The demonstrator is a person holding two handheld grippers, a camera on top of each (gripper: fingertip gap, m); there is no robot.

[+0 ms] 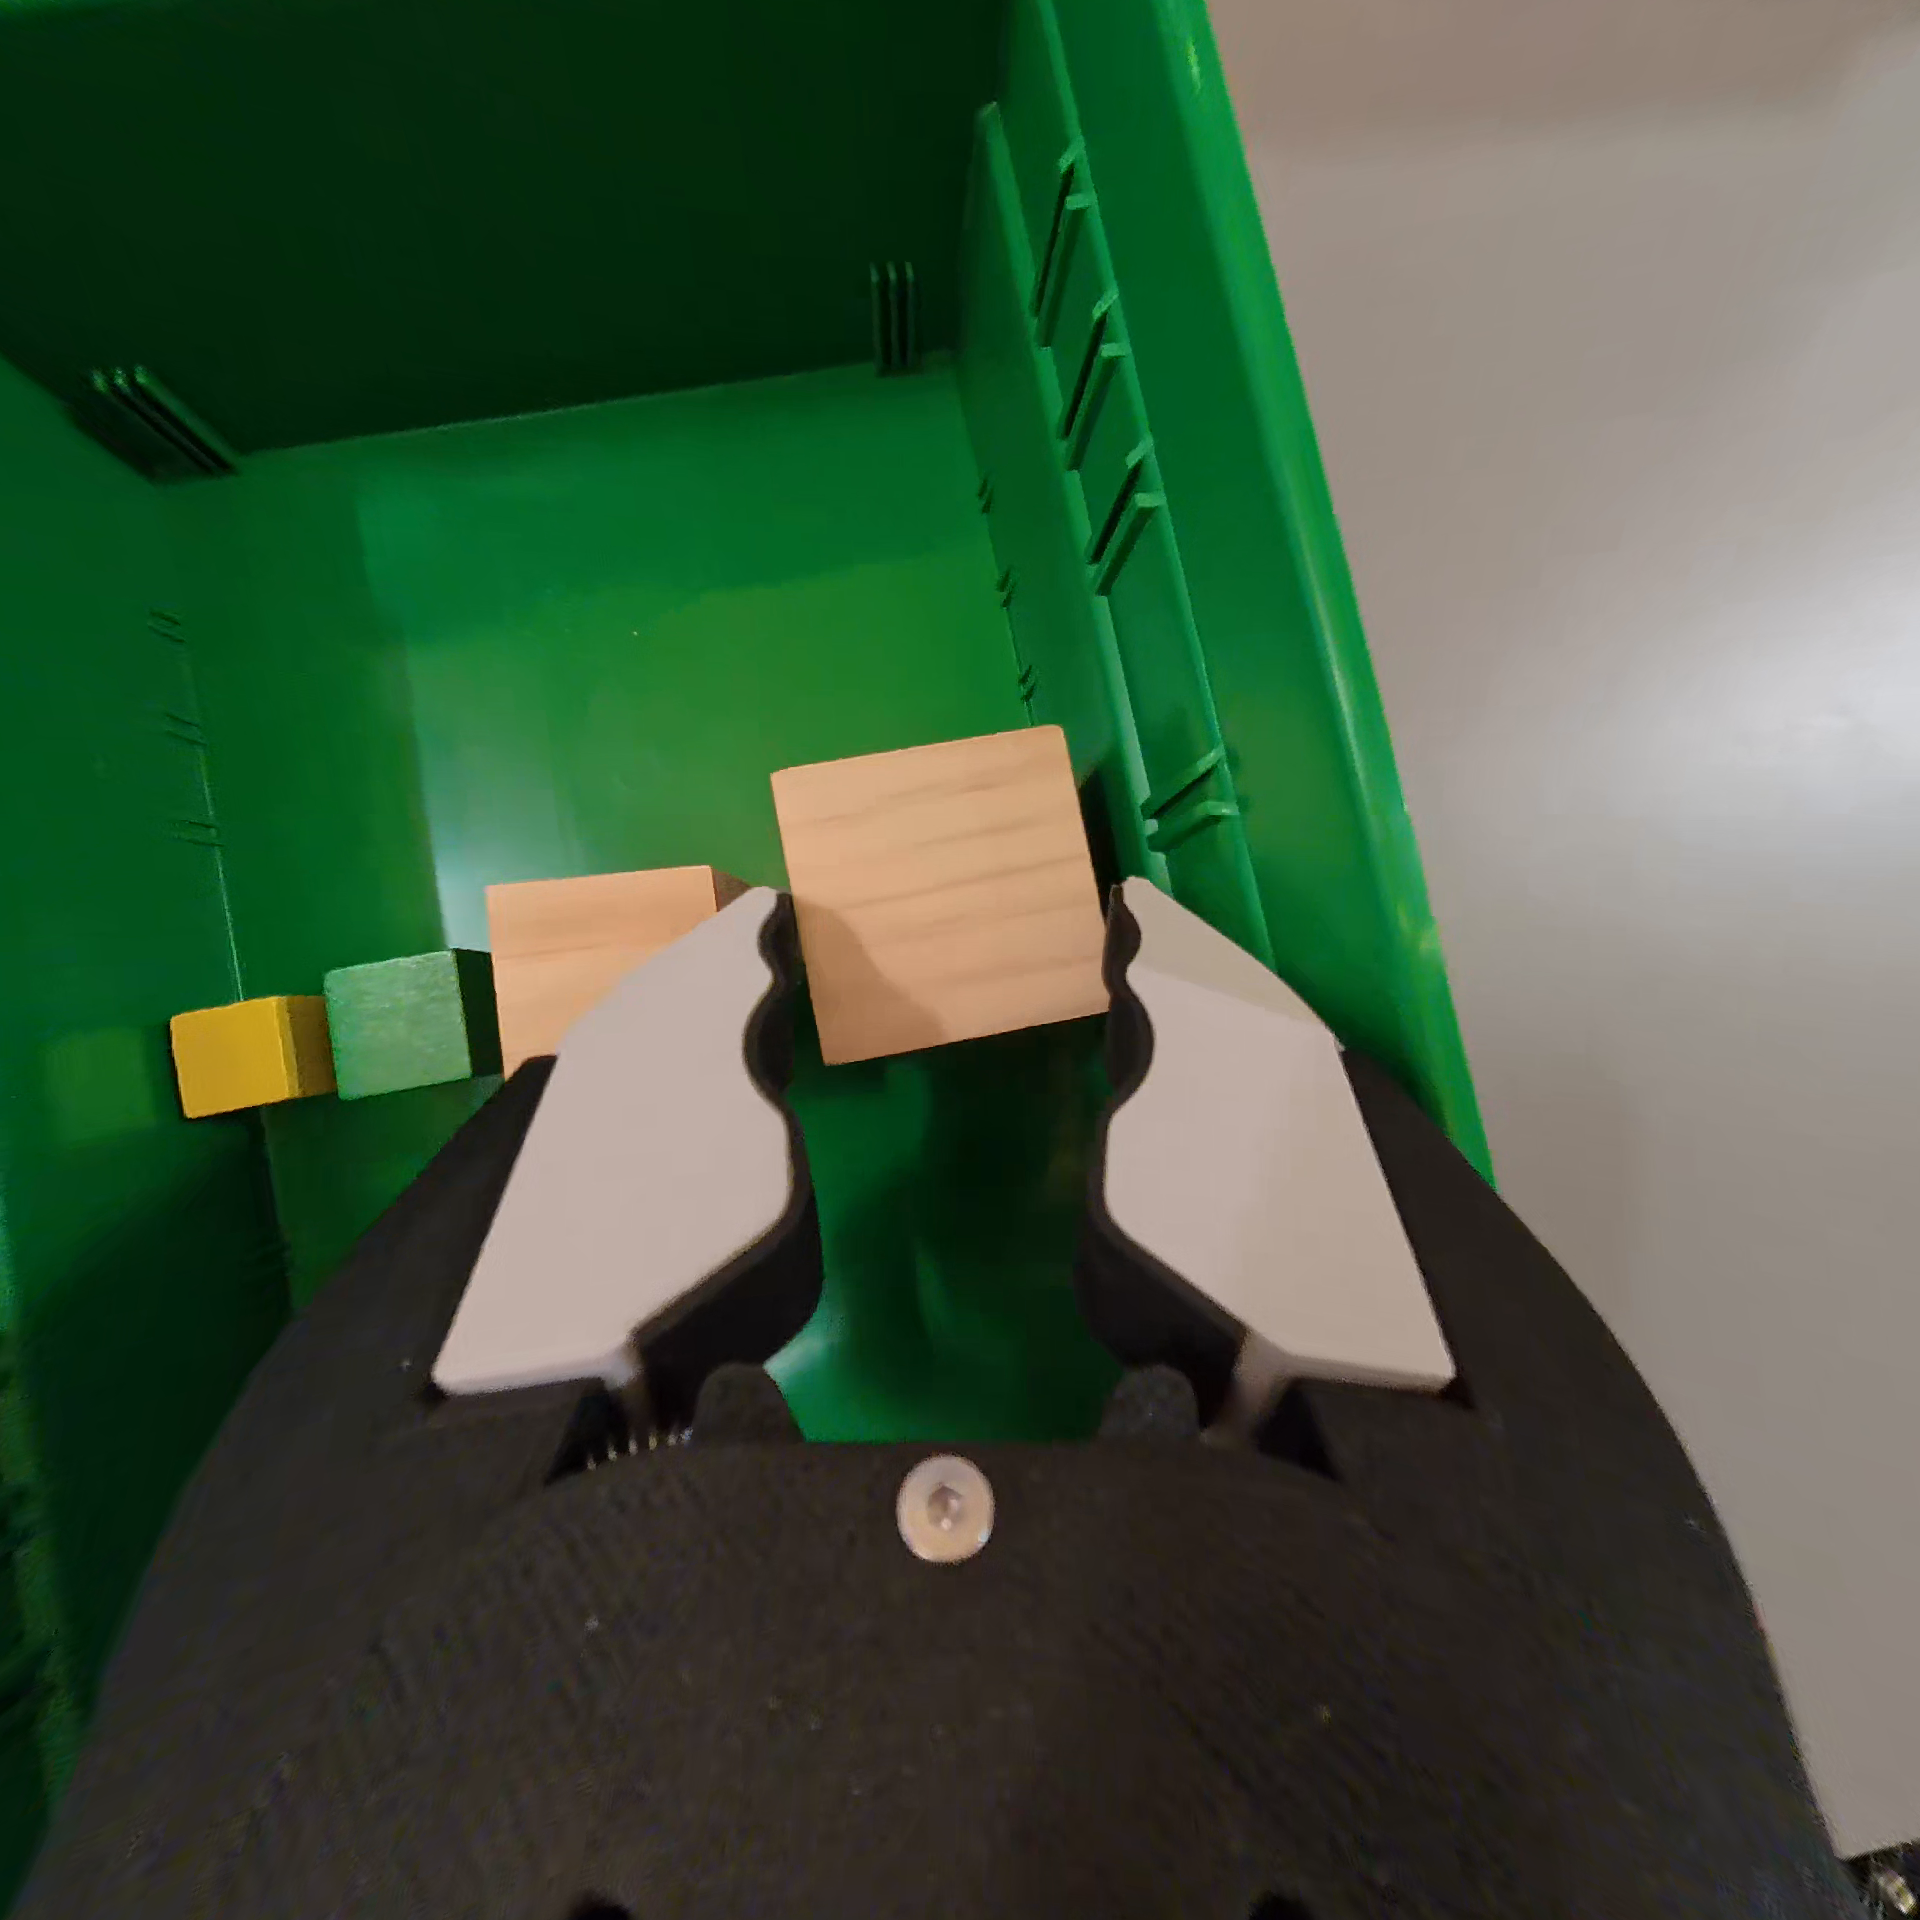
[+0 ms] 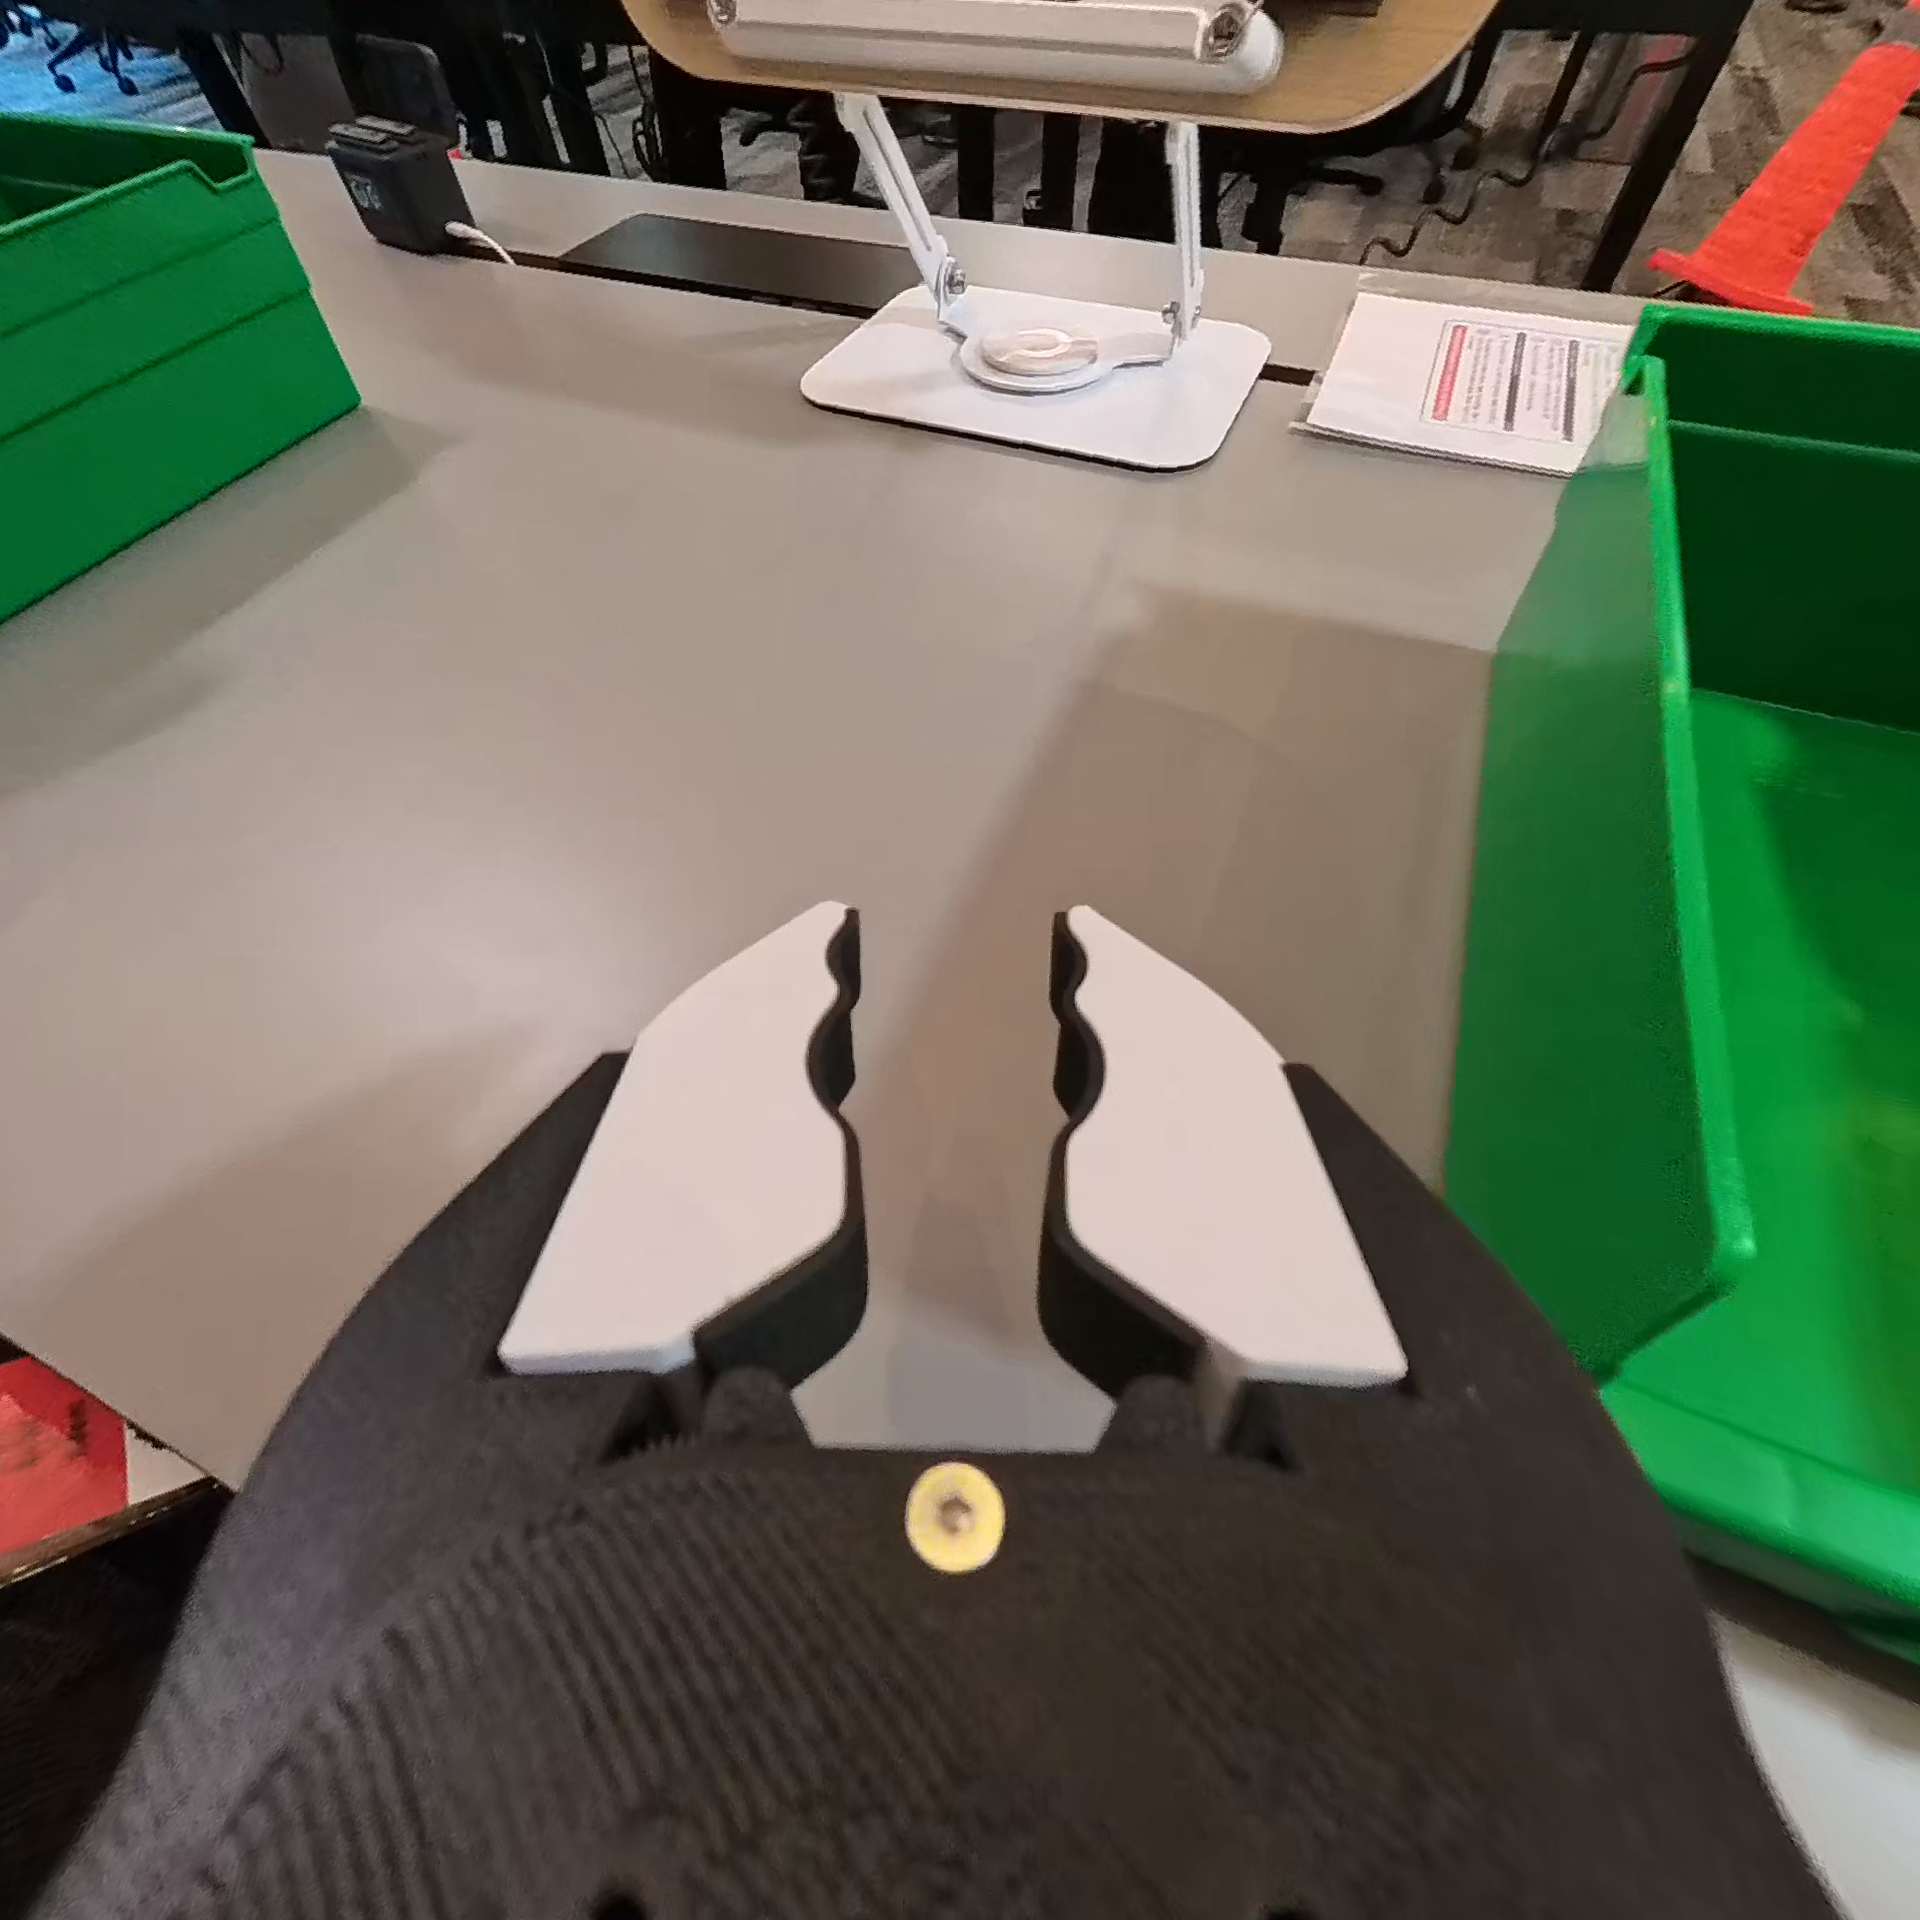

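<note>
In the left wrist view my left gripper (image 1: 945,914) is inside a green plastic bin (image 1: 644,623). It is shut on a plain wooden cube (image 1: 935,873), with a fingertip on each side, close to the bin's right wall. A second plain wooden cube (image 1: 582,945), a green cube (image 1: 400,1023) and a yellow cube (image 1: 244,1055) lie in a row on the bin floor to its left. In the right wrist view my right gripper (image 2: 956,935) is open and empty above the grey table (image 2: 520,727), with a green bin (image 2: 1621,935) just to its right.
Another green bin (image 2: 135,343) stands at the far left of the table. A white stand base (image 2: 1039,384), a sheet of paper in a sleeve (image 2: 1455,384) and a small black device (image 2: 400,197) sit at the back. An orange cone (image 2: 1808,187) is on the floor beyond.
</note>
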